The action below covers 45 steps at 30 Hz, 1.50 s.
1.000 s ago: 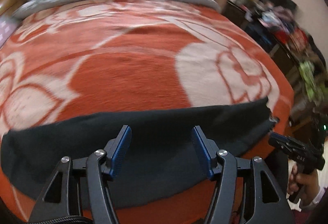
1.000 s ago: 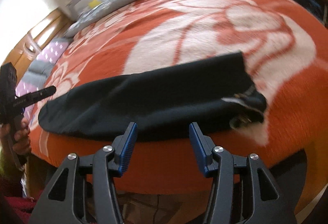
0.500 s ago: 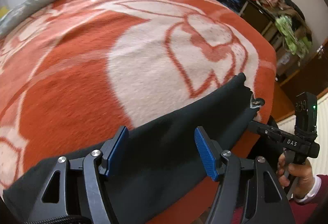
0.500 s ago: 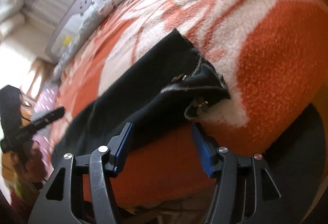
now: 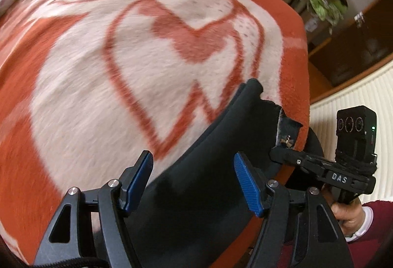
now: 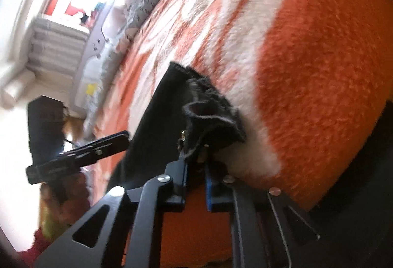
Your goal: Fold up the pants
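My left hand-held gripper (image 5: 194, 178) is spread wide, its ribbed blue pads (image 5: 246, 188) well apart, hovering over the black pants (image 5: 196, 194) with nothing between them. The pants lie in a long dark band along the near edge of the bed, smooth matte cloth, one end rumpled and frayed at the bed's corner. Under them is the blanket (image 5: 122, 71), fluffy, orange with big cream heart shapes outlined in rust.

Over on my right, the right hand-held gripper (image 6: 195, 184) has its fingers drawn in close, with the bunched waistband end of the pants (image 6: 159, 120) running down into the narrow gap between the blue pads (image 6: 209, 194). It looks clamped on that cloth. The fabric there stands up in a fuzzy, curled fold with a small metal fastener glinting at its edge.

From the left view the right tool sits at the corner of the bed, touching the ragged end of the pants. A grey quilt (image 6: 147, 5) lies at the far end of the bed.
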### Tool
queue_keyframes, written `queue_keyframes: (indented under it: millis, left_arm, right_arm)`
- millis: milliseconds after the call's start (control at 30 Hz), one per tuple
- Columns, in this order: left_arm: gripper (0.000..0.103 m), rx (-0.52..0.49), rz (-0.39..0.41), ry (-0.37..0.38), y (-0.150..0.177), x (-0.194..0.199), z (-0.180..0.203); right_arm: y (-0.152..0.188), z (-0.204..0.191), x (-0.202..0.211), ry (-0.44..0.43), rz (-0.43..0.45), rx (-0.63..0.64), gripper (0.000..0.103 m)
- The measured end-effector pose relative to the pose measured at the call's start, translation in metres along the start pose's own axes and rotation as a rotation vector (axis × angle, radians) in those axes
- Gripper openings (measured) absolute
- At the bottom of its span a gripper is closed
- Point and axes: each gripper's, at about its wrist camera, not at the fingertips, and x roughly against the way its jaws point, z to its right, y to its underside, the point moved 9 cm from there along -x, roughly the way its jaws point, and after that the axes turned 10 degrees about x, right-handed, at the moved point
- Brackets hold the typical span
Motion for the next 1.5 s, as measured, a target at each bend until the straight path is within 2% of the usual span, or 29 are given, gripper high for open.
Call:
queue_keyframes:
  millis: [100,133,167,233,400,467,500,567,733,1033,1133,1233,1500]
  left_arm:
    - [0.069,-0.024,-0.037,0.031,-0.009,-0.014,0.013]
    - [0.064,-0.026,-0.05,0.044,-0.012,-0.019,0.017]
    - [0.053,-0.028,-0.065,0.052,-0.015,-0.025,0.021]
    - [0.039,-0.044,-0.102,0.068,-0.017,-0.037,0.03]
    - [0.039,-0.098,-0.135,0.072,-0.019,-0.055,0.051]
    - [0.026,-0.115,-0.146,0.08,-0.017,-0.058,0.056]
    - [0.023,-0.124,-0.147,0.086,-0.017,-0.058,0.057]
    - [0.014,-0.139,-0.123,0.085,-0.017,-0.055,0.059]
    - [0.01,-0.107,-0.05,0.123,-0.019,-0.029,0.057]
    - [0.01,-0.022,0.17,0.206,-0.01,0.078,0.035]
    - [0.01,0.044,0.218,0.243,0.002,0.109,0.016]
    - [0.01,0.077,0.271,0.226,0.018,0.134,-0.006]
    - [0.01,0.231,0.351,0.202,0.067,0.153,-0.065]
  right_arm:
    - [0.001,0.002,0.008,0.006,0.003,0.043,0.011]
    - [0.002,0.001,0.009,0.006,0.002,0.053,0.011]
    - [0.003,0.0,0.01,0.008,0.002,0.067,0.011]
    - [0.004,-0.002,0.01,0.007,0.003,0.083,0.011]
    - [0.004,-0.004,0.006,0.01,-0.01,0.097,0.011]
    - [0.002,-0.006,0.003,0.014,-0.014,0.105,0.011]
    - [0.001,-0.008,0.001,0.016,-0.015,0.109,0.011]
    - [-0.001,-0.013,0.0,0.023,-0.015,0.13,0.011]
    - [-0.009,-0.036,0.004,0.0,0.013,0.226,0.011]
    - [-0.022,-0.127,0.022,-0.237,0.05,0.443,0.011]
    - [-0.019,-0.156,0.016,-0.308,0.032,0.478,0.011]
    - [-0.011,-0.182,0.003,-0.364,-0.004,0.507,0.011]
    - [0.026,-0.222,-0.045,-0.399,-0.116,0.617,0.011]
